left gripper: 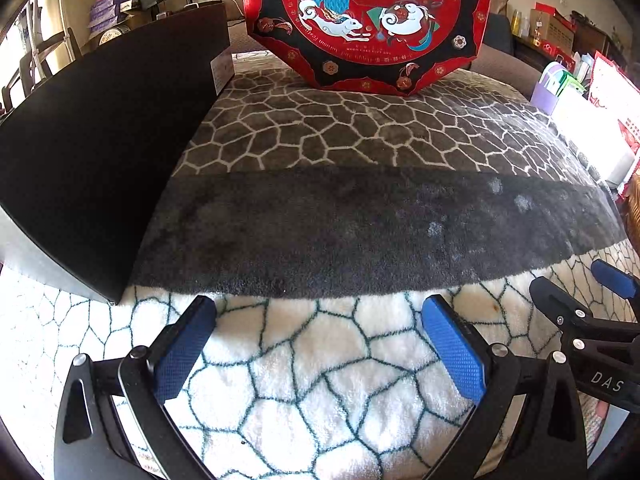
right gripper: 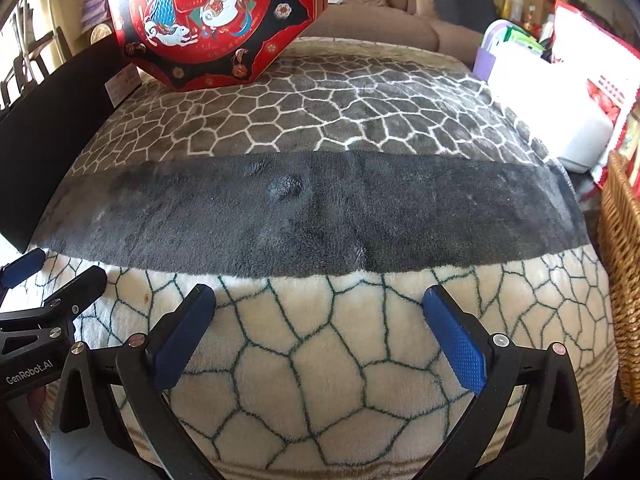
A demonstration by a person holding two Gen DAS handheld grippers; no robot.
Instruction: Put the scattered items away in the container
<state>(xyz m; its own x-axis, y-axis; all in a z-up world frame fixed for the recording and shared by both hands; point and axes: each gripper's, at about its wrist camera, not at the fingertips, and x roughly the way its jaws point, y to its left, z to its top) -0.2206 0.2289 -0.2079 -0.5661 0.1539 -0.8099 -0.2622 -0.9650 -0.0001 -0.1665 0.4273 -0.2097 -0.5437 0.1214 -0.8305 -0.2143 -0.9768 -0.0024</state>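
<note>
Jaws apart on left gripper (left gripper: 319, 344) and right gripper (right gripper: 320, 334), nothing held; woven wicker basket (right gripper: 622, 248) visible only in right view; plush patterned blanket (left gripper: 320, 216) bare between black flat box (left gripper: 100, 160) and red octagonal gift box (left gripper: 368, 20).

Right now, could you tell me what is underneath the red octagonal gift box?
The red gift box stands tilted on the grey-patterned blanket. What the blanket covers beneath cannot be seen, nor the box's contents.

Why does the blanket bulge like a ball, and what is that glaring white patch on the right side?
Left wrist view: the fisheye lens bows the blanket and black box, corners go dark, and the pale container is blown out by sunlight. Right wrist view: the same bulge, the same container washed out; the red gift box stays sharp.
</note>
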